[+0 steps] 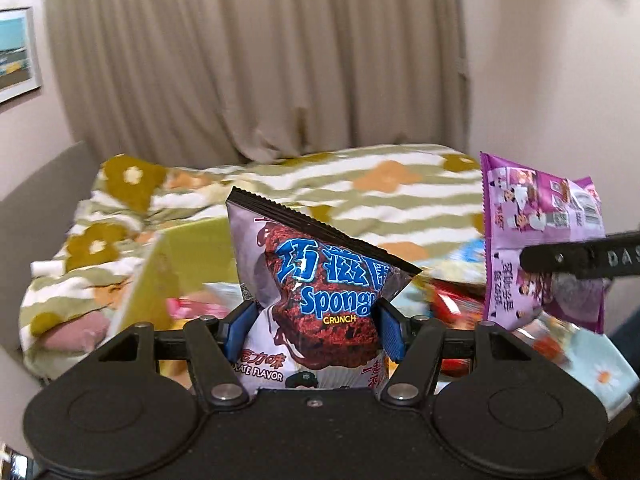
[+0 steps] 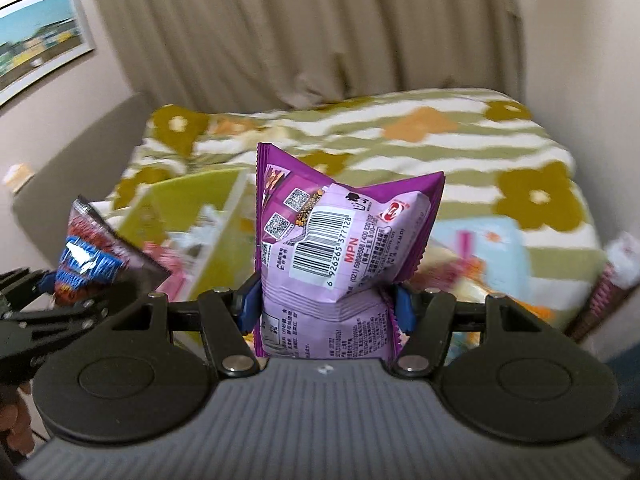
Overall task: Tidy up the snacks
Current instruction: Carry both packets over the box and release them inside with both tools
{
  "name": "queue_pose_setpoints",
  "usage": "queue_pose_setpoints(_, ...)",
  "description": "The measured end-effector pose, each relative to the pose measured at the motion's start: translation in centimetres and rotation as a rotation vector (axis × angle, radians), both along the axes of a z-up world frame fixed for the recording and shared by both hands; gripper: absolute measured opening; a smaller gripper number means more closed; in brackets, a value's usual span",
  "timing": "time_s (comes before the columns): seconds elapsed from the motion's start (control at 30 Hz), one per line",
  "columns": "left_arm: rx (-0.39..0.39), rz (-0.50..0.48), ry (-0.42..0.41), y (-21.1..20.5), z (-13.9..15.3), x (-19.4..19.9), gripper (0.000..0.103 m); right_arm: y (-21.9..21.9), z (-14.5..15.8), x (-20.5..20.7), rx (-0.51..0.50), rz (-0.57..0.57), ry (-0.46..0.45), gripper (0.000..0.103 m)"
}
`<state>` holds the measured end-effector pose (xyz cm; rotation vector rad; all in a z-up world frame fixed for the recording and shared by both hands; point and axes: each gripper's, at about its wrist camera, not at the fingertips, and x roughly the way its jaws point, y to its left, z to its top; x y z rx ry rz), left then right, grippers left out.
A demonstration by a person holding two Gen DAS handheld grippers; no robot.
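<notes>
My left gripper point(image 1: 314, 330) is shut on a dark Sponge Crunch chocolate snack bag point(image 1: 316, 280) and holds it upright in the air; the bag also shows at the left of the right wrist view point(image 2: 96, 256). My right gripper point(image 2: 326, 304) is shut on a purple snack bag point(image 2: 340, 240), barcode side facing me; this bag shows at the right of the left wrist view point(image 1: 540, 240). A yellow-green box point(image 1: 188, 256) stands open below and to the left, also in the right wrist view point(image 2: 192, 216). Several loose snack packets point(image 1: 452, 300) lie blurred beneath the grippers.
A bed with a green striped flower blanket point(image 2: 400, 140) lies ahead. Beige curtains point(image 1: 256, 60) hang behind it. A grey headboard point(image 2: 80, 152) and a framed picture point(image 2: 40, 36) are at the left. A light blue item point(image 2: 488, 240) lies at the right.
</notes>
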<state>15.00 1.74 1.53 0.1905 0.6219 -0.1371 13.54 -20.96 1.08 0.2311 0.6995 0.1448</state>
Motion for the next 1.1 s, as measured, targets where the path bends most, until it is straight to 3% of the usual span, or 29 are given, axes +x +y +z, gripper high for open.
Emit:
queue_pose_setpoints(0.27, -0.022, 0.099, 0.045, 8.3, -0.5, 4.6, 0.068, 9.9, 0.9, 5.2, 0.020, 0.112, -0.017, 0.078)
queue_pose_setpoints(0.47, -0.058, 0.114, 0.122, 13.1, -3.0, 8.2, 0.068, 16.6, -0.5, 9.6, 0.016, 0.139, 0.026, 0.078)
queue_pose_setpoints(0.67, -0.085, 0.075, 0.192, 15.1, -5.4, 10.7, 0.069, 20.4, -2.1, 12.1, -0.016, 0.099, 0.063, 0.078)
queue_pose_setpoints(0.7, -0.090, 0.073, 0.200, 15.3, -5.7, 11.0, 0.071, 20.8, -2.3, 12.5, -0.019, 0.090, 0.068, 0.078)
queue_pose_setpoints(0.8, -0.090, 0.072, 0.212, 15.6, -6.2, 11.3, 0.097, 21.2, -2.6, 12.7, -0.033, 0.071, 0.078, 0.078)
queue_pose_setpoints(1.1, -0.150, 0.078, 0.213, 18.2, -5.6, 9.7, 0.100, 22.1, -2.5, 12.4, -0.057, 0.042, 0.091, 0.078)
